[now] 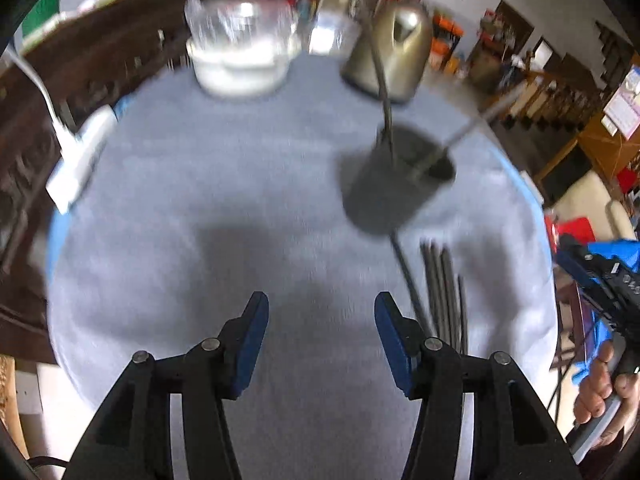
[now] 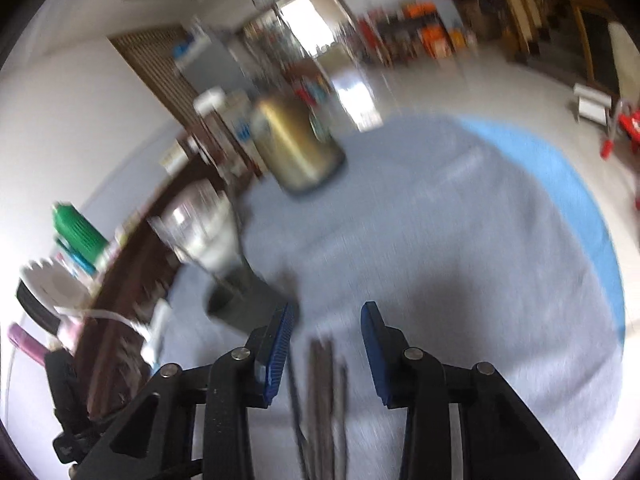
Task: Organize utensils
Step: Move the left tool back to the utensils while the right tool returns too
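Observation:
A dark utensil cup [image 1: 394, 182] stands on the grey tablecloth [image 1: 224, 184] right of centre, with two long metal utensils [image 1: 382, 92] leaning out of it. Several dark utensils [image 1: 444, 292] lie flat on the cloth just in front of the cup. My left gripper [image 1: 322, 314] is open and empty, left of those utensils. In the right wrist view the lying utensils [image 2: 324, 392] sit between the open fingers of my right gripper [image 2: 327, 322], below them. The cup [image 2: 240, 300] is blurred at the left fingertip.
A white bowl stack with a clear bowl [image 1: 242, 52] and a gold metal canister [image 1: 394, 52] stand at the table's far side. A white power strip [image 1: 82, 152] lies at the left edge. A dark wooden shelf [image 2: 132, 280] runs along the left. Both views are motion-blurred.

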`<control>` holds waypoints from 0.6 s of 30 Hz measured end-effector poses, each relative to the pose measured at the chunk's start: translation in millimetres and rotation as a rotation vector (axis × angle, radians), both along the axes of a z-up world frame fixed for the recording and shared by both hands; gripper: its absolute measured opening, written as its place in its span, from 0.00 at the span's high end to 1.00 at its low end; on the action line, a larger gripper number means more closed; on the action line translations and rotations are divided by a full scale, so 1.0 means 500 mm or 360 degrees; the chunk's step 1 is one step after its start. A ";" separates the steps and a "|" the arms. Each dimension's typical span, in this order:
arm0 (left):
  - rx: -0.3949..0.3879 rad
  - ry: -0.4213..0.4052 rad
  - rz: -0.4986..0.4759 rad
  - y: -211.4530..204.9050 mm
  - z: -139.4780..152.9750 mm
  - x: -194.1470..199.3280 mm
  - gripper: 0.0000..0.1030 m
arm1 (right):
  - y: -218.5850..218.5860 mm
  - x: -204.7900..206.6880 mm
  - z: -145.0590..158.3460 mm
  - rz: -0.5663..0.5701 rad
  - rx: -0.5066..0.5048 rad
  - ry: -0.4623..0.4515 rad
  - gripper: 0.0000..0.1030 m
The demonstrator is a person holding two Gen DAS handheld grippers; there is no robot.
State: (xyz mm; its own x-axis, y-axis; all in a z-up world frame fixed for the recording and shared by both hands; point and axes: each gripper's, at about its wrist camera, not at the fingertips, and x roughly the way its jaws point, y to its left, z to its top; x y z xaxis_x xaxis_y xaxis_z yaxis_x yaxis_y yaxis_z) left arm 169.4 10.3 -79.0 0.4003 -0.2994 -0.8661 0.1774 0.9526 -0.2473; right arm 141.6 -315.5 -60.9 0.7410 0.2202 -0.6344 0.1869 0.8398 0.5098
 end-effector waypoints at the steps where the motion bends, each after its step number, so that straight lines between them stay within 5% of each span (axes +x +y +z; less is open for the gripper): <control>1: -0.0004 0.0035 -0.0004 -0.005 -0.012 -0.002 0.46 | 0.007 0.011 -0.027 0.0045 0.0026 0.0093 0.63; 6: -0.0062 0.0190 -0.0038 -0.032 -0.052 0.001 0.46 | 0.047 0.037 -0.132 0.0208 0.0042 0.0389 0.65; 18: -0.0183 0.0322 -0.0023 -0.087 -0.082 0.061 0.52 | 0.069 0.062 -0.207 0.0238 -0.0028 0.0545 0.83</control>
State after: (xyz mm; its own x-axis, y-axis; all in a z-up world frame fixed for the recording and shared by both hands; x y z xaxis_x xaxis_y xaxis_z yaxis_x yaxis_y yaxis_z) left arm 200.0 -33.3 -119.8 0.2172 -0.4053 -0.8880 0.1267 0.9137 -0.3860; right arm 172.5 -281.0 -164.4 0.4459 0.2969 -0.8444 0.2188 0.8786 0.4245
